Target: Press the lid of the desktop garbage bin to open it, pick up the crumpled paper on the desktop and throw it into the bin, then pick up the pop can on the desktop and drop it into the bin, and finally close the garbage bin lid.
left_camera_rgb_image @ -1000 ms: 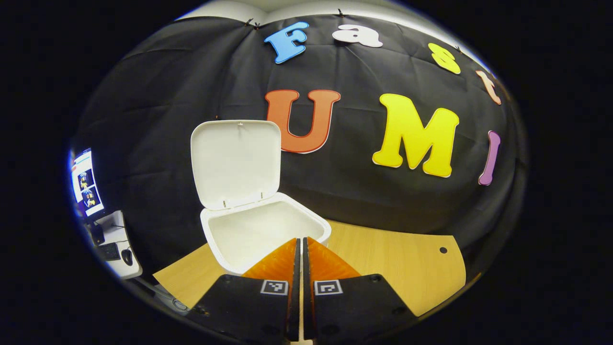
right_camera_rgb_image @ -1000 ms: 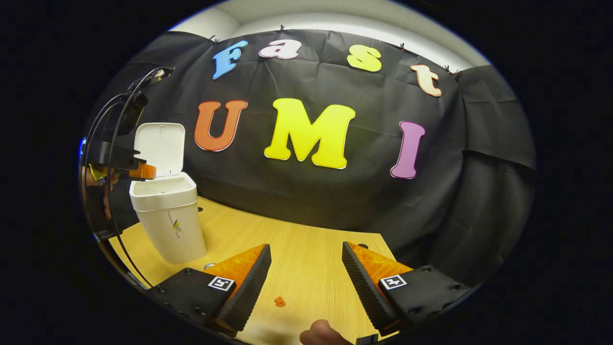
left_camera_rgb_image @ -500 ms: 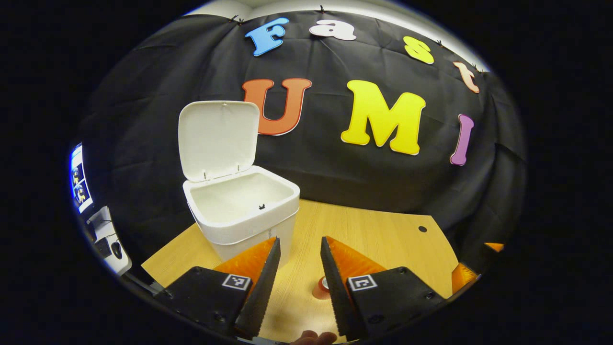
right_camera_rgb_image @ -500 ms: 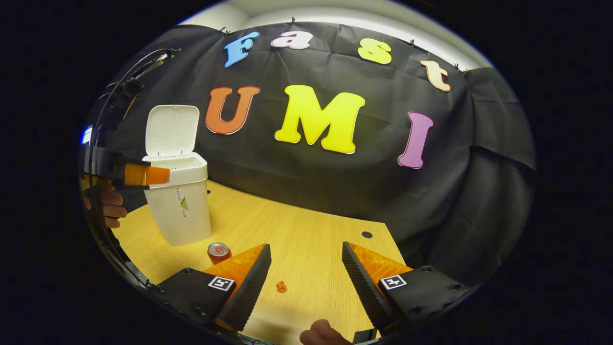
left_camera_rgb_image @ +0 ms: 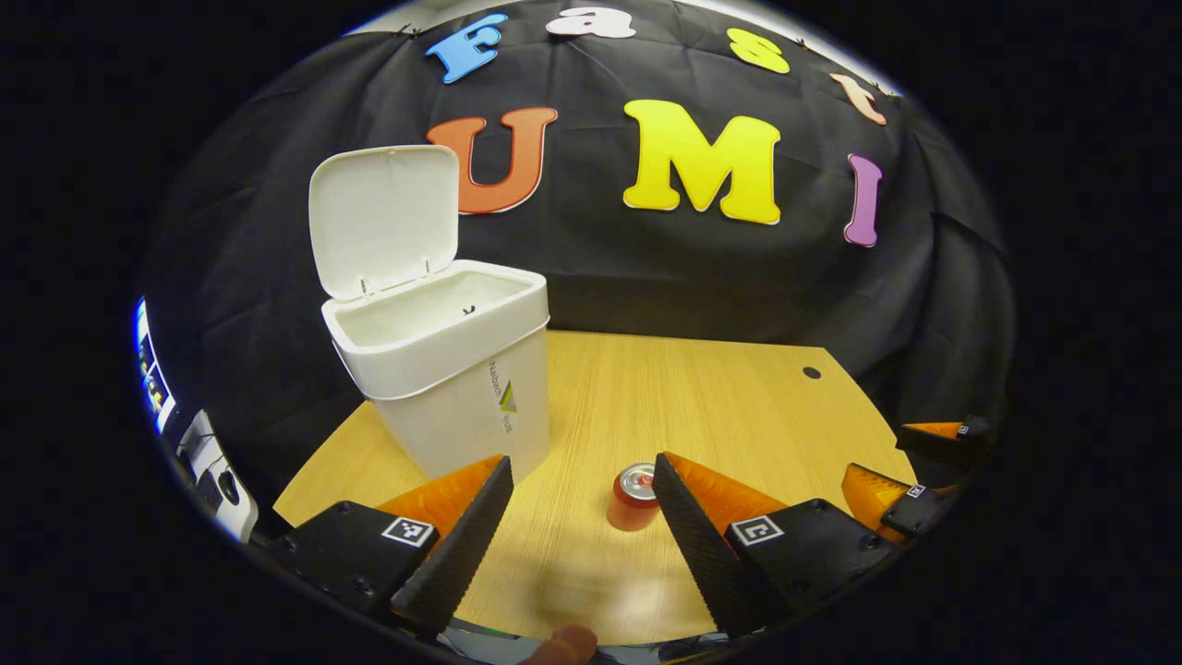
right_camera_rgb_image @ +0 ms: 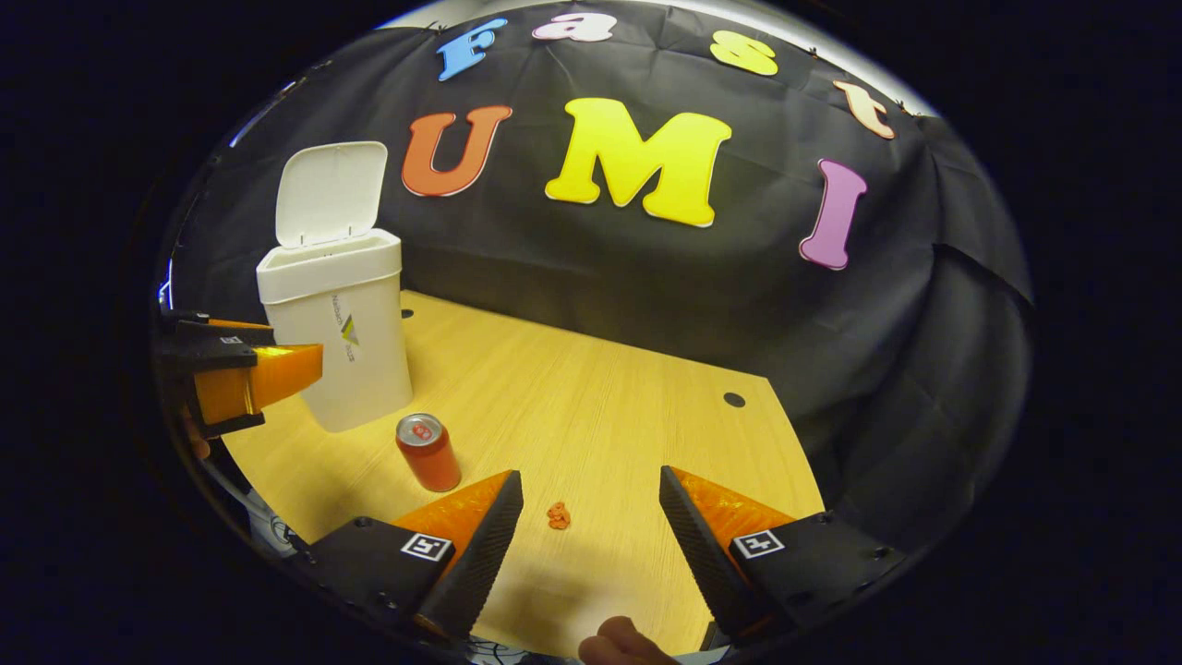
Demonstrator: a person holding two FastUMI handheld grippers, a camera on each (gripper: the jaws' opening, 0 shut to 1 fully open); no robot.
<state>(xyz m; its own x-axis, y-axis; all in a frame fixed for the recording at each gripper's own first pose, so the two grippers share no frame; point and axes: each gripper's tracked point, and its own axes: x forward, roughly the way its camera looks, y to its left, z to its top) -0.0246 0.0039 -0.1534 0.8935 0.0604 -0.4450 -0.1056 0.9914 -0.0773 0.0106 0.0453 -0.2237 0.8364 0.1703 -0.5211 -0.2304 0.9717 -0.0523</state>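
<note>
Left gripper view. The left gripper [left_camera_rgb_image: 580,517] sits at the bottom of the frame, fingers wide apart with nothing between them. Above the left finger, at centre left, stands the white desktop garbage bin [left_camera_rgb_image: 452,379] on the light wooden desktop [left_camera_rgb_image: 702,406]. Its lid [left_camera_rgb_image: 383,217] is hinged up and back, upright against the black cloth wall; the rim is open and the inside reads as plain white. A logo shows on the bin's front face. The red pop can [left_camera_rgb_image: 633,497] stands upright at lower centre, just beside the right finger's inner edge and partly cut off by it; whether they touch cannot be told. The right gripper [left_camera_rgb_image: 910,471] shows at the lower right edge, fingers apart. A fingertip [left_camera_rgb_image: 565,646] shows at the bottom edge. A small dark hole [left_camera_rgb_image: 811,372] marks the desktop at right.

Right gripper view. The right gripper [right_camera_rgb_image: 591,531] is at the bottom, fingers spread wide, holding nothing. Between them on the desktop lies a small orange-red scrap, the crumpled paper [right_camera_rgb_image: 558,515], clear of both fingers. The pop can stands upright at lower left, between the bin and the left finger. The bin is at upper left, lid raised. The left gripper shows at the left edge, beside the bin.
</note>
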